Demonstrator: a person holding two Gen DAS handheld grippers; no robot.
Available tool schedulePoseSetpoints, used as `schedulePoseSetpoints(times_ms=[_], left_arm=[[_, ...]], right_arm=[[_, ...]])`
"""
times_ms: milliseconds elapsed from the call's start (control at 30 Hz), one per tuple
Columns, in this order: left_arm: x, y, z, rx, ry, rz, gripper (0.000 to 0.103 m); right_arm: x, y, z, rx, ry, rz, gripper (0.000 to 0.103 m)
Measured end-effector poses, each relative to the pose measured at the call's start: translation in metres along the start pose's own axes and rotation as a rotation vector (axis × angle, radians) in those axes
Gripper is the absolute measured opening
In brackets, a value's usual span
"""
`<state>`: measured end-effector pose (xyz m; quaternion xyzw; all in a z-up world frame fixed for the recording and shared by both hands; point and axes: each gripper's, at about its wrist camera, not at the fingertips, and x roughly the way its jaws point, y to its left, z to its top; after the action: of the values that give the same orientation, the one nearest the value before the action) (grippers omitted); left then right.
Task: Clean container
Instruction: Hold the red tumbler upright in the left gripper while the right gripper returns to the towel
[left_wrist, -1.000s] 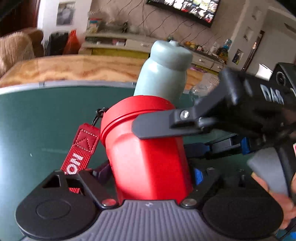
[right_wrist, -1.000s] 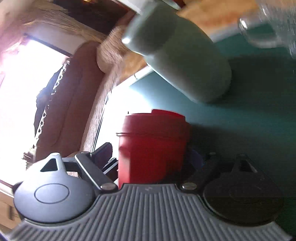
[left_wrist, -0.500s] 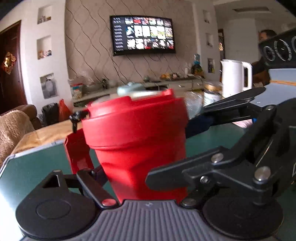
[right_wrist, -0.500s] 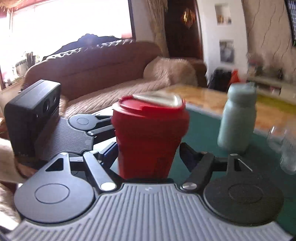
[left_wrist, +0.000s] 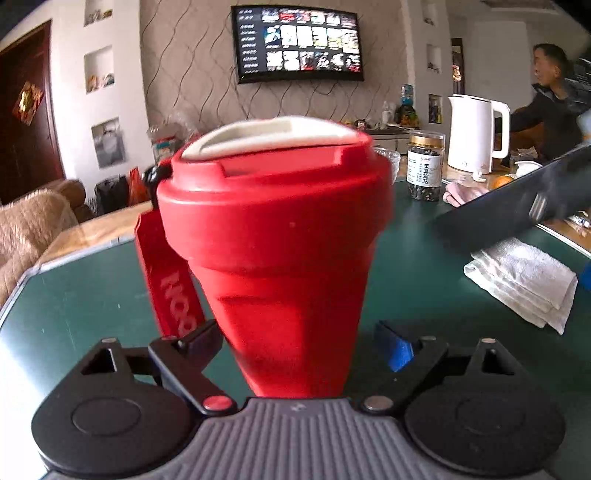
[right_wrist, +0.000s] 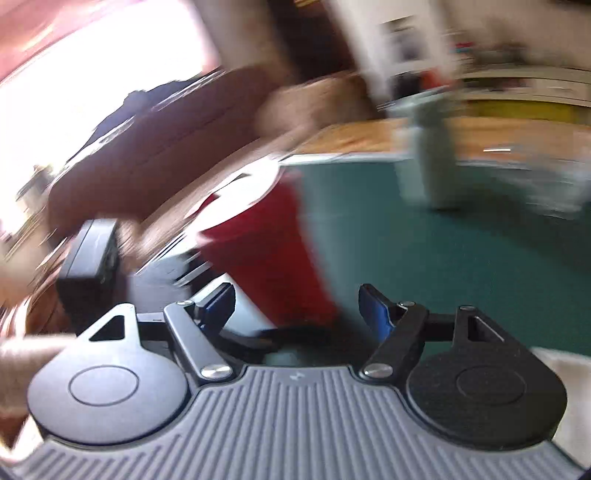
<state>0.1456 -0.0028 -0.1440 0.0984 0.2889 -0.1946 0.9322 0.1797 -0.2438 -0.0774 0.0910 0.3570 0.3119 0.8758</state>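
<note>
Green tabletop (left_wrist: 74, 302) in a living room, wall television (left_wrist: 297, 48).

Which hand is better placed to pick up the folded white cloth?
Probably the right. In the left wrist view the right gripper shows just over the white cloth, and its fingers are open. The left gripper has the red cup between its opening fingers.

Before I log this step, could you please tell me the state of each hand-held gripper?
Left hand-held gripper: jaws opening around the red cup, pads clear of it.
Right hand-held gripper: open, holding nothing.
</note>
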Motion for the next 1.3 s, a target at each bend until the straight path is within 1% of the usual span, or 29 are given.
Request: schedulePoseSetpoints(times_ms=[67, 100, 133, 167, 200, 267, 333, 400, 500, 533, 567, 667, 733, 800, 900, 1000, 1100, 1133, 1200, 1267, 1300], left_arm=[[0.001, -0.001, -0.001, -0.013, 0.014, 0.002, 0.093], [0.003, -0.001, -0.001, -0.021, 0.021, 0.003, 0.092], [0.007, 0.0, 0.0, -0.033, 0.031, 0.0, 0.092], [0.01, 0.002, 0.0, -0.044, 0.04, -0.001, 0.092], [0.012, 0.004, 0.0, -0.051, 0.046, 0.002, 0.092], [0.018, 0.006, 0.0, -0.061, 0.055, 0.011, 0.093], [0.021, 0.006, 0.001, -0.073, 0.062, 0.019, 0.093], [0.024, 0.006, 0.002, -0.082, 0.07, 0.026, 0.093], [0.026, 0.006, 0.004, -0.099, 0.077, 0.022, 0.093], [0.027, 0.006, 0.004, -0.109, 0.08, 0.017, 0.093], [0.027, 0.007, 0.004, -0.116, 0.081, 0.013, 0.094], [0.029, 0.007, 0.003, -0.125, 0.083, 0.009, 0.094], [0.03, 0.007, 0.002, -0.129, 0.086, 0.007, 0.094], [0.03, 0.008, 0.002, -0.139, 0.086, 0.001, 0.094], [0.032, 0.01, 0.002, -0.146, 0.09, -0.007, 0.094], [0.03, 0.013, 0.002, -0.146, 0.09, -0.005, 0.094], [0.029, 0.015, 0.002, -0.146, 0.091, -0.002, 0.095], [0.029, 0.015, 0.002, -0.145, 0.092, -0.003, 0.095], [0.029, 0.016, 0.002, -0.144, 0.093, -0.006, 0.095], [0.03, 0.016, 0.002, -0.144, 0.094, -0.008, 0.095], [0.03, 0.016, 0.002, -0.144, 0.094, -0.008, 0.096]], right_arm=[[-0.027, -0.015, -0.011, 0.018, -0.014, -0.192, 0.081], [-0.038, -0.022, -0.019, 0.004, 0.0, -0.297, 0.08], [-0.045, -0.027, -0.027, -0.015, 0.023, -0.385, 0.071], [-0.049, -0.034, -0.034, -0.023, 0.052, -0.441, 0.059], [-0.052, -0.039, -0.041, -0.014, 0.077, -0.463, 0.054], [-0.05, -0.048, -0.049, 0.001, 0.113, -0.463, 0.042], [-0.039, -0.053, -0.055, -0.005, 0.137, -0.476, 0.041], [-0.023, -0.056, -0.057, -0.009, 0.157, -0.468, 0.041], [-0.013, -0.051, -0.065, -0.042, 0.166, -0.479, 0.041], [-0.015, -0.05, -0.067, -0.035, 0.16, -0.482, 0.037], [-0.017, -0.048, -0.069, -0.027, 0.154, -0.484, 0.027], [-0.024, -0.046, -0.071, -0.017, 0.146, -0.49, 0.008], [-0.028, -0.045, -0.072, -0.011, 0.141, -0.487, 0.005], [-0.034, -0.042, -0.071, -0.001, 0.128, -0.481, 0.004], [-0.043, -0.037, -0.066, 0.028, 0.096, -0.437, 0.004], [-0.041, -0.028, -0.065, 0.019, 0.111, -0.395, 0.004], [-0.024, -0.022, -0.07, -0.004, 0.166, -0.366, 0.005], [-0.019, -0.02, -0.072, -0.012, 0.177, -0.37, 0.007], [-0.013, -0.016, -0.075, -0.032, 0.181, -0.395, 0.015], [-0.011, -0.013, -0.077, -0.019, 0.173, -0.388, 0.032], [-0.011, -0.013, -0.077, -0.002, 0.169, -0.377, 0.035]])
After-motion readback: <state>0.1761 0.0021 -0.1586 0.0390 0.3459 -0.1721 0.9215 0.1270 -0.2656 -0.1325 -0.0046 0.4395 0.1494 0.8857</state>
